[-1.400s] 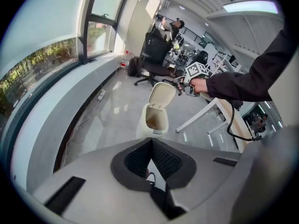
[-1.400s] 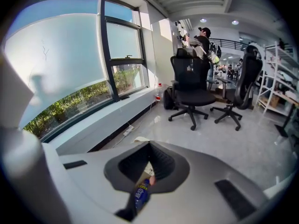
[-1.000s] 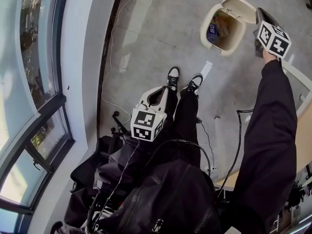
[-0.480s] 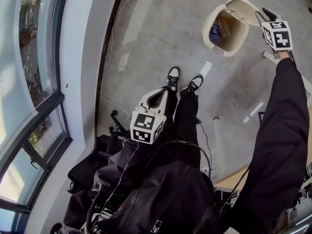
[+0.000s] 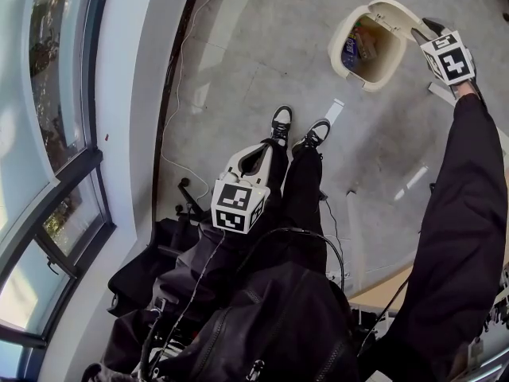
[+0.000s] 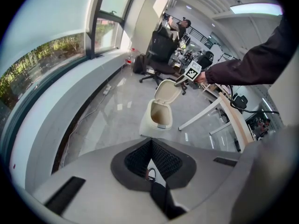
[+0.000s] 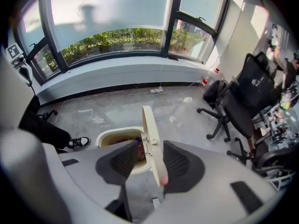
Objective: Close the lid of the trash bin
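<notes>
Trash bin lid [image 7: 148,125] upright between right tongs [image 7: 149,147], just opened apart, left tongs [image 6: 150,143] together

Right claw [image 5: 430,29] beside open lid [image 5: 395,11]

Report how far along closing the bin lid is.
Done: nothing yet; the lid stands upright over the open bin. In hand: the right gripper straddles the lid's edge; its jaws are open, having just been opening, and do not clamp it. The left gripper is shut and idle, away from the bin. Left: swing the lid down onto the bin.
</notes>
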Motion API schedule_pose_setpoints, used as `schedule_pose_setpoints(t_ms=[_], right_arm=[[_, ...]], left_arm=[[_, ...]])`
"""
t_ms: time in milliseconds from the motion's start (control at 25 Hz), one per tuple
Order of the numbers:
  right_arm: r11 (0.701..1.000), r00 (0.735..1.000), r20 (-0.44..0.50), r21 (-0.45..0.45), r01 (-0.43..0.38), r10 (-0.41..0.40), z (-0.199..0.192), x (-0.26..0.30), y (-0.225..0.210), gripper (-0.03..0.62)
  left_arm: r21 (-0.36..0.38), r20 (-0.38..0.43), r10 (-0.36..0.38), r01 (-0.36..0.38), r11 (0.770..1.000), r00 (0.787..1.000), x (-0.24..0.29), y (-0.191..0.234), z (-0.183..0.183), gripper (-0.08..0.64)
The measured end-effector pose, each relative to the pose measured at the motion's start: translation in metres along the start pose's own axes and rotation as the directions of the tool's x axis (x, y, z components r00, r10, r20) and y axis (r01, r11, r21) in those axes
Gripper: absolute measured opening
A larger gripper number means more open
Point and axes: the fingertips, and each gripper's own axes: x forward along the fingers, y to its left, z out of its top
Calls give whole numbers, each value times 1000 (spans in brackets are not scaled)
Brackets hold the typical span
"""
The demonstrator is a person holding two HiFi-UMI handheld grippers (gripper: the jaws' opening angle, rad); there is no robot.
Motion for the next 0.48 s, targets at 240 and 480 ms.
schedule_pose_setpoints(t_ms=[240, 480], right_arm=[[992, 996, -22, -86, -92, 91, -7, 2, 53, 158], [986, 989, -16, -73, -149, 148, -22, 13, 107, 158]], left_arm=[[6, -2, -13, 13, 1000, 1000, 2, -6, -3, 0], [15, -7, -13, 13, 1000, 1000, 1, -7, -10, 0]])
